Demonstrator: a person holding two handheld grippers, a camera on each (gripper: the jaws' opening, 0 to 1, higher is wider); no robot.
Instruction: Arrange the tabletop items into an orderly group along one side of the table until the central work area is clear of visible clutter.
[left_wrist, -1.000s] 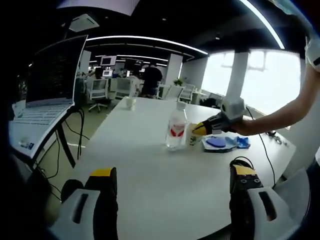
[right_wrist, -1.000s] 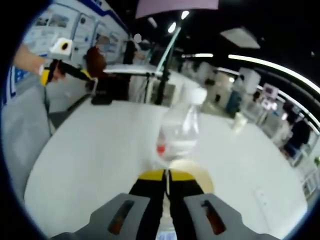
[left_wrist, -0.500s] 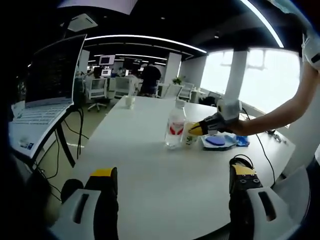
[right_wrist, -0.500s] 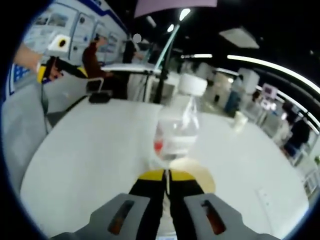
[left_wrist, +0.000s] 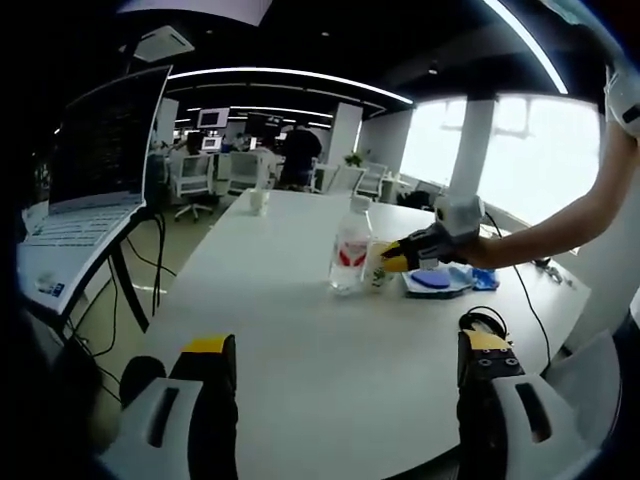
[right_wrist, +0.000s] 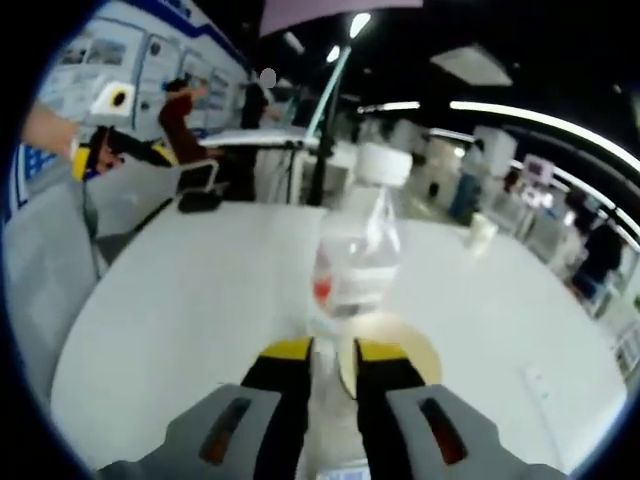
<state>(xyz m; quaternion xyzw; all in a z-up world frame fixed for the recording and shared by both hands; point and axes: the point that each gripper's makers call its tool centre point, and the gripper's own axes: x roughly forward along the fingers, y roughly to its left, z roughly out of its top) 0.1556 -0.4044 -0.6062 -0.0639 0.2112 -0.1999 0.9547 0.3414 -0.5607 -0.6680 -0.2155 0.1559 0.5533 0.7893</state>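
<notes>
Right tongs parted at paper cup beside bottle

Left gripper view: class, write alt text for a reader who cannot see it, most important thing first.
On a white table, the right gripper reaches in from the right to a paper cup beside an upright water bottle, with a blue cloth just behind. The left gripper is open in the foreground, and a laptop stands on a stand at left.
</notes>
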